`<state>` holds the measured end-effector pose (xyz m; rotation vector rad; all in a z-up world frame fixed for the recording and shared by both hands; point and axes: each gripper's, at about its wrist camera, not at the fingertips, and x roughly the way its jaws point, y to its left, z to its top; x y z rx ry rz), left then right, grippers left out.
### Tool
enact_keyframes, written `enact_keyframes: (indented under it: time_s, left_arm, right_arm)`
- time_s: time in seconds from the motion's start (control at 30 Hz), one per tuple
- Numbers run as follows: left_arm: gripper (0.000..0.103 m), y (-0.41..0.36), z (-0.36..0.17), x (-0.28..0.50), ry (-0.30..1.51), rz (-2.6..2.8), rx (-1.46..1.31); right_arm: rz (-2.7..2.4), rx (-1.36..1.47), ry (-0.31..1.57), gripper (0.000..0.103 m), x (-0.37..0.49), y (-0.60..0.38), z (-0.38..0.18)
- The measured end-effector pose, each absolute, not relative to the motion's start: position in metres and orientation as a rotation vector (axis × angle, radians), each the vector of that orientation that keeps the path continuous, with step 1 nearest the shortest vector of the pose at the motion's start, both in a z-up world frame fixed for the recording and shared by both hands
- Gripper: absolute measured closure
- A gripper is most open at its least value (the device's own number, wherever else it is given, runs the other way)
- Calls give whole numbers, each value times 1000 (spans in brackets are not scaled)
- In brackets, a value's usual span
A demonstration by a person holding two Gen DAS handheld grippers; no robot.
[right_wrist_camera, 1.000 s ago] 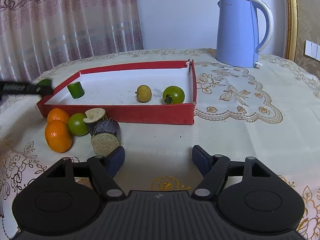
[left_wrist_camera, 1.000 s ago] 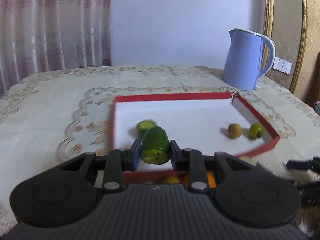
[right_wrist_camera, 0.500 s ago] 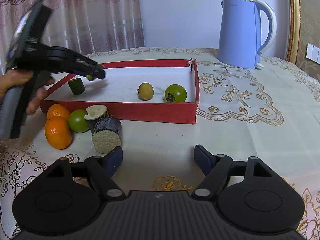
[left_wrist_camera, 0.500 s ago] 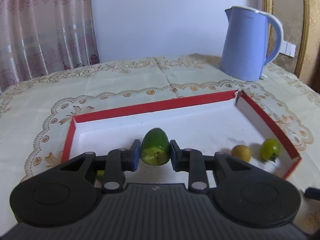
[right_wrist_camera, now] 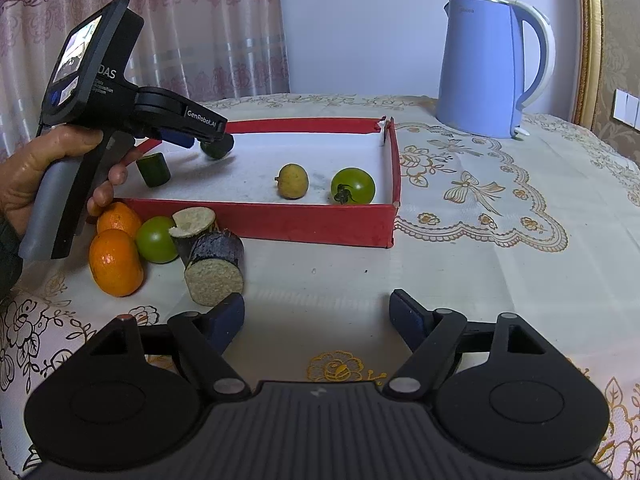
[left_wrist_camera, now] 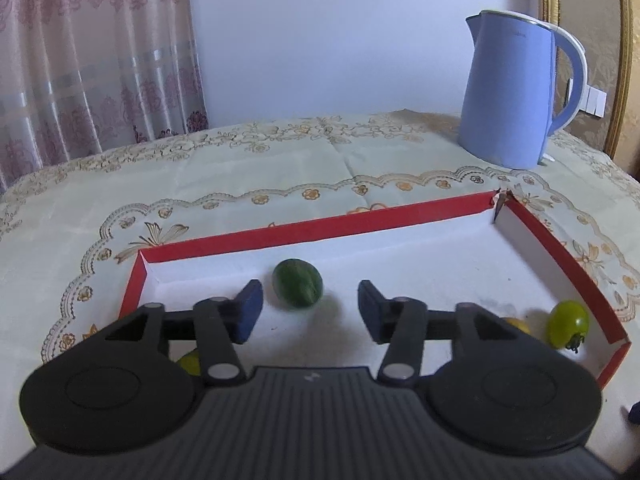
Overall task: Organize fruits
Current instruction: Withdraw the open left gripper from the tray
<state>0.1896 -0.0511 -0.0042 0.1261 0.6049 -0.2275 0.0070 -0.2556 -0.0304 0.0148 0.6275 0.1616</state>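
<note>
My left gripper (left_wrist_camera: 310,310) hovers low over the red-walled tray (left_wrist_camera: 320,228), its jaws opening. A dark green cucumber piece (left_wrist_camera: 298,283) lies free on the white tray floor just ahead of the pads, touching neither. The right wrist view shows this cucumber piece (right_wrist_camera: 218,149) under the left gripper's tip, with a second cucumber piece (right_wrist_camera: 153,169), a yellow fruit (right_wrist_camera: 293,181) and a green tomato (right_wrist_camera: 353,186) also in the tray. My right gripper (right_wrist_camera: 318,316) stands open over the tablecloth, holding nothing.
In front of the tray lie two oranges (right_wrist_camera: 116,262), a green tomato (right_wrist_camera: 156,239) and two dark-skinned cut stalk pieces (right_wrist_camera: 214,266). A blue kettle (right_wrist_camera: 492,68) stands at the back right. A person's hand (right_wrist_camera: 36,168) holds the left gripper's handle.
The left gripper carried the cucumber piece forward over the tray, then opened and let it go onto the tray floor. The right gripper stayed where it was.
</note>
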Motion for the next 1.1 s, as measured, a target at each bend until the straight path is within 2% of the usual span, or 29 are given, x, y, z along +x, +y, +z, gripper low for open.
enact_keyframes:
  time_s: [0.13,0.2,0.33,0.43,0.5,0.7,1.1]
  left_arm:
    - [37,-52,-2,181,578,-219,153]
    - [36,-51,1,176,566,-215,149]
    - [26,-46,9,162,540,-204,144]
    - [26,-40,15,146,520,-204,147]
    - [24,-33,18,133,512,-206,133]
    - [16,-3,19,75,471,-203,109]
    - [12,43,-1,20,511,-156,37]
  right_arm:
    - [162,14,628,23,7,-256,-31]
    - [161,13,628,23,7,-255,-31]
    - [162,8,629,22,7,-255,-31]
    - [163,4,630,21,7,-255,-32]
    - [155,1,634,15,8,-254,-32]
    - [151,-1,638,14,9,-255,-32]
    - [147,-16,642,14,8,-253,-32]
